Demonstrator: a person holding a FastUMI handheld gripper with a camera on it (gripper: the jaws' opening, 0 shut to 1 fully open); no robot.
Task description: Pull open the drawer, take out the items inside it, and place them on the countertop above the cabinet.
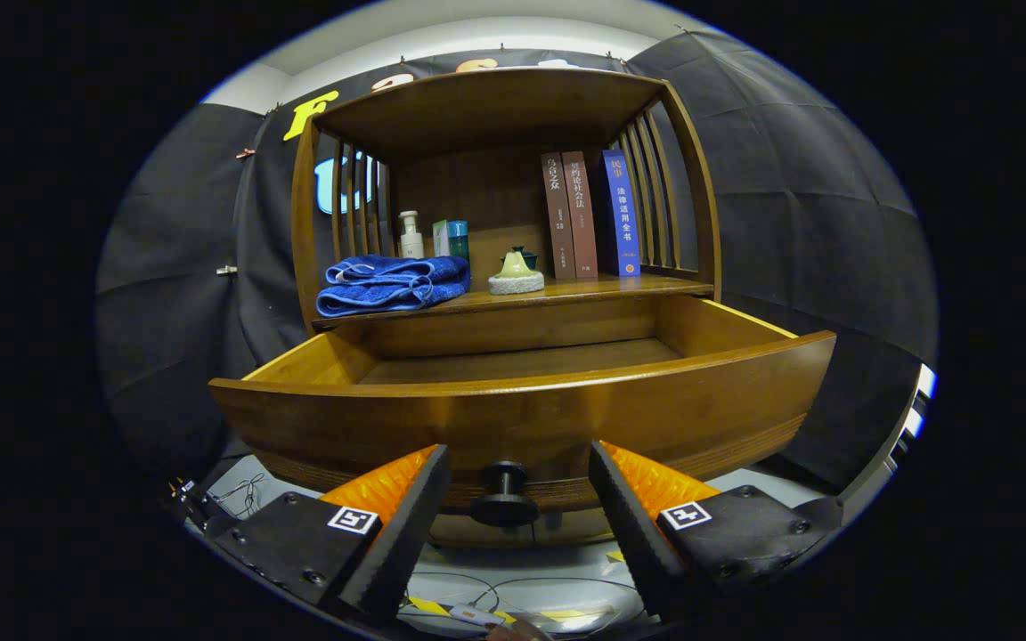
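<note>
Drawer (522, 418): pulled open below the shelf; we see only bare floor inside. Gripper (519, 499) open, fingers apart around the knob (504, 499), untouched. Risk: reaching in, we could clip the front panel.

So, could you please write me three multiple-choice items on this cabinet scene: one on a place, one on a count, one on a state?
1. Where does the blue towel lie?
A. in the drawer
B. on the countertop
C. on the floor

2. How many books stand upright on the countertop?
A. one
B. three
C. five

3. How is the drawer?
A. pulled open
B. fully shut
C. taken out

Answers: B, it rests above the drawer beside a pump bottle; B, three spines side by side; A, its inside shows, and the open gripper flanks the knob.
</note>
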